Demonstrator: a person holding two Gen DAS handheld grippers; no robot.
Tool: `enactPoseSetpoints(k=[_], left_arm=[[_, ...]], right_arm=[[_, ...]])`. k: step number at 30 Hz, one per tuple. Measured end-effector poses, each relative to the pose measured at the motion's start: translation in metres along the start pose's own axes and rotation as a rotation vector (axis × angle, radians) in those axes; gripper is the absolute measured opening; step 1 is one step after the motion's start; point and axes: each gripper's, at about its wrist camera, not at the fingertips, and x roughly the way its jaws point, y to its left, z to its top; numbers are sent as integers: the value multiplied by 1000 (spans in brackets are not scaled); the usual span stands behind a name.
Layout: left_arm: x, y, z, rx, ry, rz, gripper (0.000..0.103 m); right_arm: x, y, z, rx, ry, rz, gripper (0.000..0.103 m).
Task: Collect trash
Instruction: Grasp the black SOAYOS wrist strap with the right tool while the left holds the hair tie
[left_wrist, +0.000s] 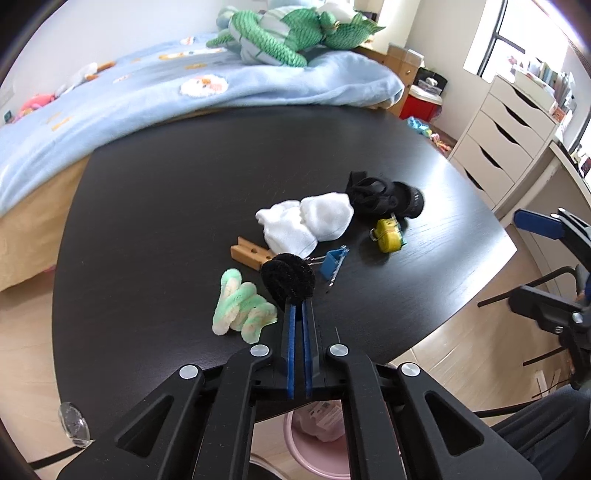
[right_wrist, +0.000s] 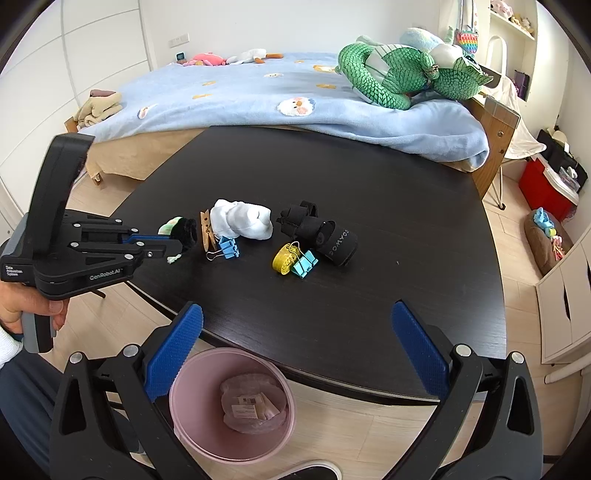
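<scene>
Green plush dragon (right_wrist: 399, 74) lies on blue blanket (right_wrist: 258, 99); white drawer unit (left_wrist: 506, 136) by window.

Black fuzzy coil (left_wrist: 289, 275) hides the fingertips of the left gripper (left_wrist: 297, 301), part of the wooden clothespin (left_wrist: 248, 254) and the blue binder clip's (left_wrist: 332, 263) wire handles. Pink bin (left_wrist: 317, 448): mostly behind gripper frame, cut by bottom edge in left wrist view. Label print on the wrapped packet (right_wrist: 255, 404) in the bin too small to read. Right gripper (left_wrist: 554, 266) cut off at frame edge.
</scene>
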Motion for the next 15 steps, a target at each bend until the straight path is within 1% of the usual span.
enactPoseSetpoints(k=[9, 15], left_arm=[[-25, -7, 4, 32, -78, 26, 3], [-37, -12, 5, 56, -114, 53, 3]], right_arm=[[0, -2, 1, 16, -2, -3, 100], [8, -8, 13, 35, 6, -16, 100]])
